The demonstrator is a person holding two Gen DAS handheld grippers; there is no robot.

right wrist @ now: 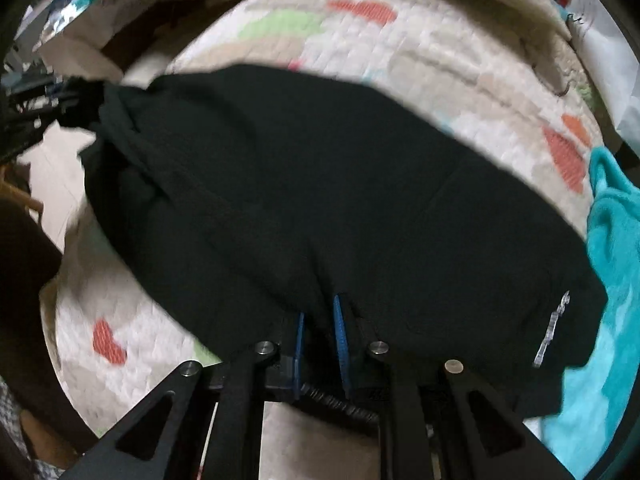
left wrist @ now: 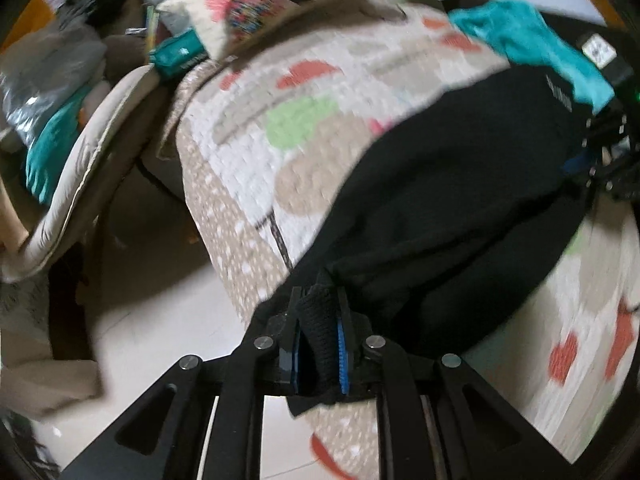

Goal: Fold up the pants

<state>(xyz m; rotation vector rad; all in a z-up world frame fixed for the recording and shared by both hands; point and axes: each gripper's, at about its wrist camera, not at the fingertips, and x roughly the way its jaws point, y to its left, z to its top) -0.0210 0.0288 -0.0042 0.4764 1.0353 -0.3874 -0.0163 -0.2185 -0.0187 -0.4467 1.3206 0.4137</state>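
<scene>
Matt black knit pants on quilted cloth bedspread.

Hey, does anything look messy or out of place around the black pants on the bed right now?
One thing: a teal garment lies crumpled against the black pants at the logo end, overlapping their edge in the left wrist view. The pants also bunch near the left tongs. The right tongs grip the near edge. The quilt shows no spill.
</scene>
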